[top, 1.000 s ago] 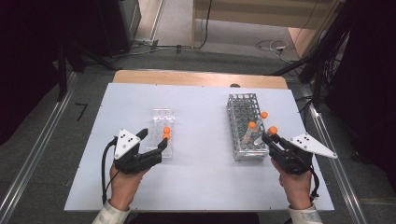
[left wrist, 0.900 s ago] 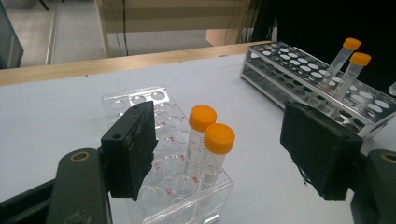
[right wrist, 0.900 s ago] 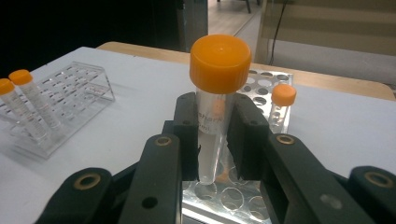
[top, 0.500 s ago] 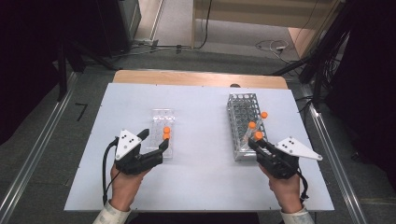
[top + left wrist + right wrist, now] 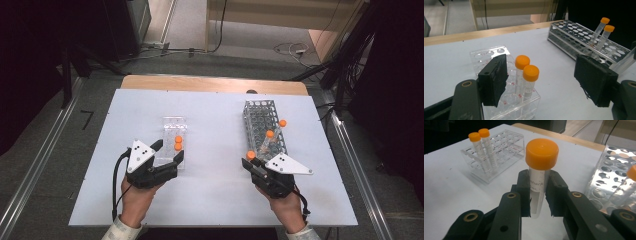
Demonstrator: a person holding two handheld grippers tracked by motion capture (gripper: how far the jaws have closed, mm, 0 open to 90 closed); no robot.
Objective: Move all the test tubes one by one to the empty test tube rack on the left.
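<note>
The right tongs [image 5: 539, 195] are clamping an orange-capped tube [image 5: 539, 173] between their two black jaws, gripping the clear body just below the cap. This hold is keeping the cap and the tube's lower end free, so the lower end can presumably be lowered into a rack hole without the jaws fouling the rack. In the high view the right tongs [image 5: 252, 162] are carrying the tube over bare table [image 5: 215, 200], just beside the near end of the metal rack [image 5: 260, 112] and well apart from the clear rack [image 5: 172, 125].

The left tongs [image 5: 544, 82] are standing apart, clamped on nothing, with the near end of the clear rack [image 5: 486, 53] lying between the jaws. One jaw is sitting close against the rack's side; contact cannot be confirmed. The spread jaws are probably bracing or guarding the light plastic rack so it is not sliding during an insertion.

Two orange-capped tubes [image 5: 526, 75] are standing upright side by side in the near holes of the clear rack, filling it from the near end.

Farther off, two more tubes [image 5: 602, 33] are leaning in the metal rack, tilted because its holes are wider than the tubes. Judging from this layout, tubes are being transferred from the metal rack to the clear one.
</note>
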